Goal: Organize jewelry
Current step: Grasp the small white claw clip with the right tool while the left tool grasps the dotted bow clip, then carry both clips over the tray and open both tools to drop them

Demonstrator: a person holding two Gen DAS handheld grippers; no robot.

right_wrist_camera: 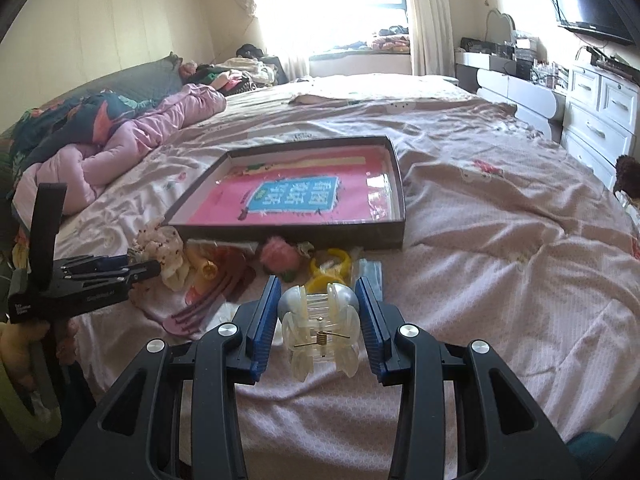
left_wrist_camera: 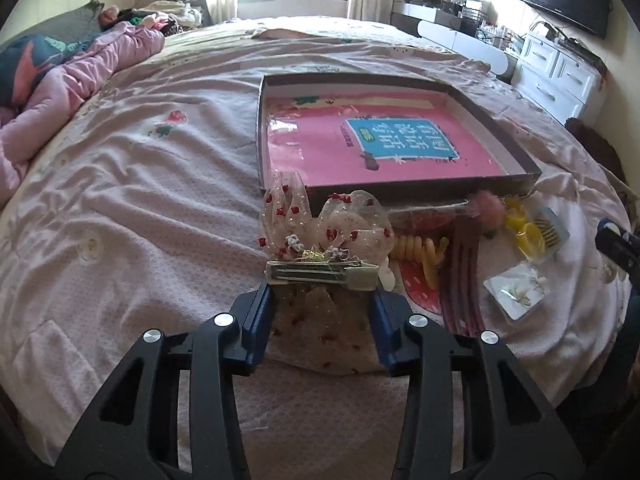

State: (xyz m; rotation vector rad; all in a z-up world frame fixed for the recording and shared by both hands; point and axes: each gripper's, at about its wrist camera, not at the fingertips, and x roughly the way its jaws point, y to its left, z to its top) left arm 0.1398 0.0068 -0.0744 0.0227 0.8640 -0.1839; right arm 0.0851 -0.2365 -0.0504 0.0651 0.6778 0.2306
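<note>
My left gripper [left_wrist_camera: 322, 300] is shut on a lace bow hair clip [left_wrist_camera: 324, 236] with red flowers, its metal clasp held across the fingertips, just in front of the box. My right gripper [right_wrist_camera: 318, 300] is shut on a clear claw hair clip [right_wrist_camera: 320, 320] with a silver ball, above the bed. The dark shallow box [left_wrist_camera: 500, 120] with a pink lining lies on the bed; it also shows in the right wrist view [right_wrist_camera: 396, 168]. A pile of accessories lies in front of it: a yellow spiral tie [left_wrist_camera: 420, 252], a maroon comb [left_wrist_camera: 460, 280], a pink pompom [left_wrist_camera: 490, 208], yellow rings [left_wrist_camera: 524, 228], and bagged earrings [left_wrist_camera: 520, 288].
The pink quilted bedspread [left_wrist_camera: 140, 200] covers the bed. A pink duvet [right_wrist_camera: 120, 152] and pillows lie at the left. A white dresser [right_wrist_camera: 600, 112] and a wall TV [right_wrist_camera: 588, 0] stand at the right. The window [right_wrist_camera: 332, 0] is at the far end.
</note>
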